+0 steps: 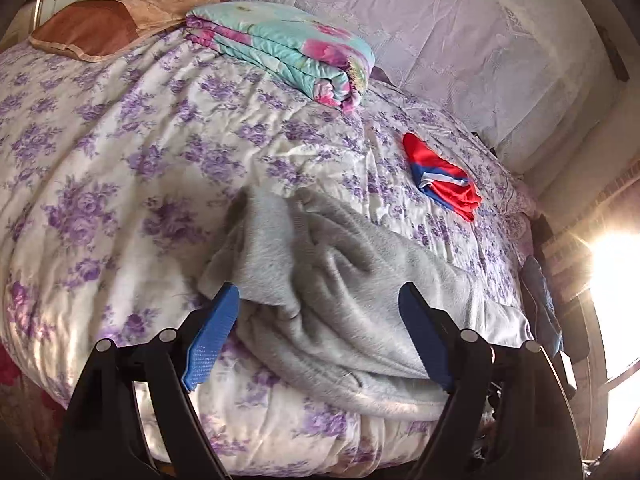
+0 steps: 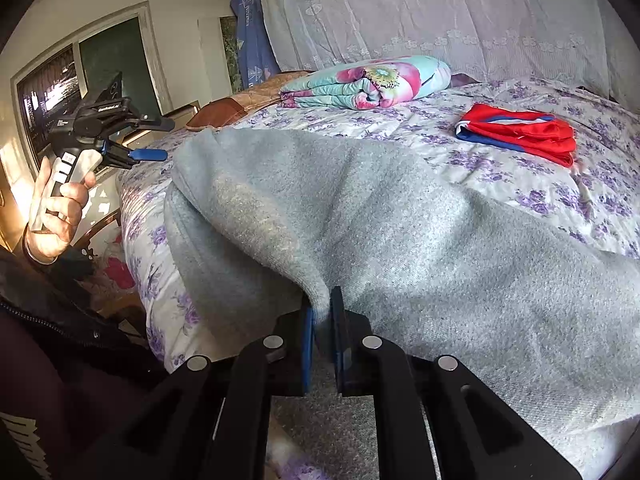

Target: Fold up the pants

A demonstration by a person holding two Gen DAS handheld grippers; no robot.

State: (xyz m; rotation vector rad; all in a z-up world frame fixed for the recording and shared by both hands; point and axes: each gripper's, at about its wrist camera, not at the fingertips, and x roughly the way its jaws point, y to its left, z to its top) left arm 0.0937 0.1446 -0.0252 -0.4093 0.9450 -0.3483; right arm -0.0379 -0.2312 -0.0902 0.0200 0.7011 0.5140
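Grey fleece pants (image 1: 336,280) lie rumpled near the front edge of a bed with a purple-flowered cover (image 1: 120,152). My left gripper (image 1: 320,292) is open, its blue fingers (image 1: 212,336) held above the near part of the pants, not touching. In the right wrist view the pants (image 2: 400,220) fill the middle; my right gripper (image 2: 323,304) is shut on a raised fold of the grey cloth. The left gripper (image 2: 150,140) also shows there, held in a hand off the bed's left side, open and empty.
A folded red and blue garment (image 1: 444,178) lies on the bed to the right, also in the right wrist view (image 2: 520,132). A folded teal floral quilt (image 1: 288,48) and a brown pillow (image 1: 108,20) lie at the head. A white lace curtain (image 2: 440,12) hangs behind.
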